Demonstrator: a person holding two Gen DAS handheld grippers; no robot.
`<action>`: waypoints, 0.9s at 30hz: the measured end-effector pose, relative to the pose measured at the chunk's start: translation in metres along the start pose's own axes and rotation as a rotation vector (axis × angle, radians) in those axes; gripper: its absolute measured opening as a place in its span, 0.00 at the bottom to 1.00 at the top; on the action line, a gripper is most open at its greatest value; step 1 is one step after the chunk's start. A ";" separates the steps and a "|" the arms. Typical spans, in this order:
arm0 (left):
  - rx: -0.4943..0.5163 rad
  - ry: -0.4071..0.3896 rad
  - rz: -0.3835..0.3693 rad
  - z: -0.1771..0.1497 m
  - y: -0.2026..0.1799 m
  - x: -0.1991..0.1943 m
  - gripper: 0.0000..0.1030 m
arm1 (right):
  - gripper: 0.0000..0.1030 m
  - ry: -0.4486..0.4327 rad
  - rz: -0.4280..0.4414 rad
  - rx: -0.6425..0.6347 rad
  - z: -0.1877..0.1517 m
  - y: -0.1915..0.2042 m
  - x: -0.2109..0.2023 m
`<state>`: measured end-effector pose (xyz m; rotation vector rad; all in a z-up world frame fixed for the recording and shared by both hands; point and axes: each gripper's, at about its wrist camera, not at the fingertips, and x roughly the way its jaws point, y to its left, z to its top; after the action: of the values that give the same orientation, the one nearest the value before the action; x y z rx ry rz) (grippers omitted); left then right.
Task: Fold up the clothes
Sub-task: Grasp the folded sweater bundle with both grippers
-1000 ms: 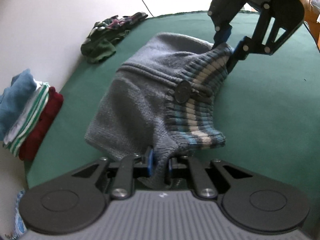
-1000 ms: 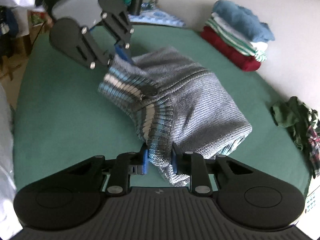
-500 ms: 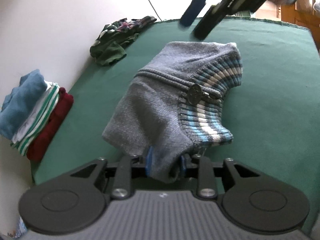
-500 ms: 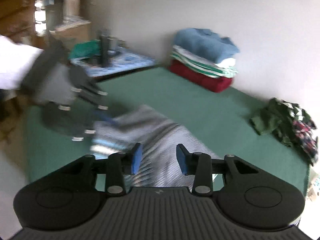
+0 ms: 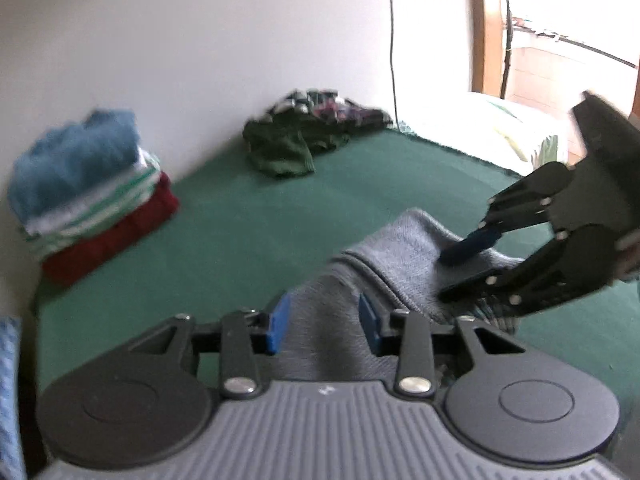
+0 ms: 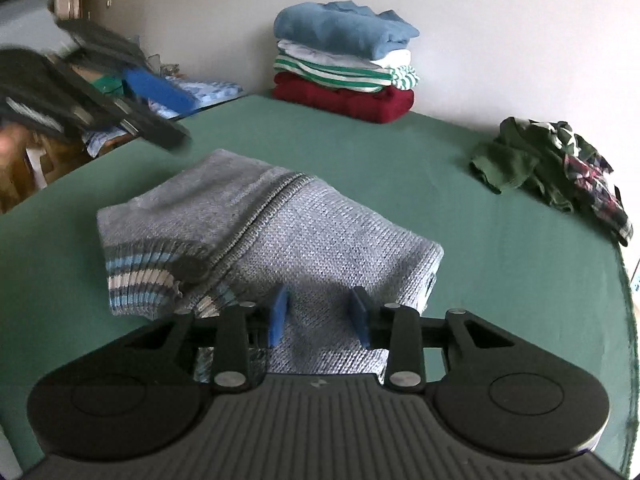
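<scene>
Two grippers stand over one folded grey knit sweater [image 6: 280,232] on the green table [image 6: 460,200]. Left gripper [image 5: 324,322] and right gripper [image 6: 318,316] each have jaws opening, pads clear of the knit seen between them. Sweater: bundled, striped ribbed hem [image 6: 140,276] with a dark button [image 6: 192,268]. Folded stack [image 6: 344,60] and crumpled clothes [image 6: 552,164] lie well apart.
</scene>
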<state>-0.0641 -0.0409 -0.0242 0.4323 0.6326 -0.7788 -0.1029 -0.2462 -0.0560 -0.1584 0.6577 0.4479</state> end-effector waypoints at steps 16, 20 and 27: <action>0.005 -0.060 0.021 -0.029 -0.009 0.014 0.47 | 0.39 -0.043 -0.005 0.089 -0.016 -0.002 -0.011; -0.080 -0.128 0.038 -0.023 -0.004 0.002 0.66 | 0.39 -0.054 0.008 0.192 0.000 -0.015 -0.019; -0.140 -0.082 0.060 -0.040 -0.007 0.027 0.69 | 0.45 -0.006 -0.058 0.231 0.000 -0.010 0.014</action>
<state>-0.0694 -0.0360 -0.0729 0.2884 0.5907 -0.6866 -0.0881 -0.2505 -0.0649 0.0431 0.6923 0.3140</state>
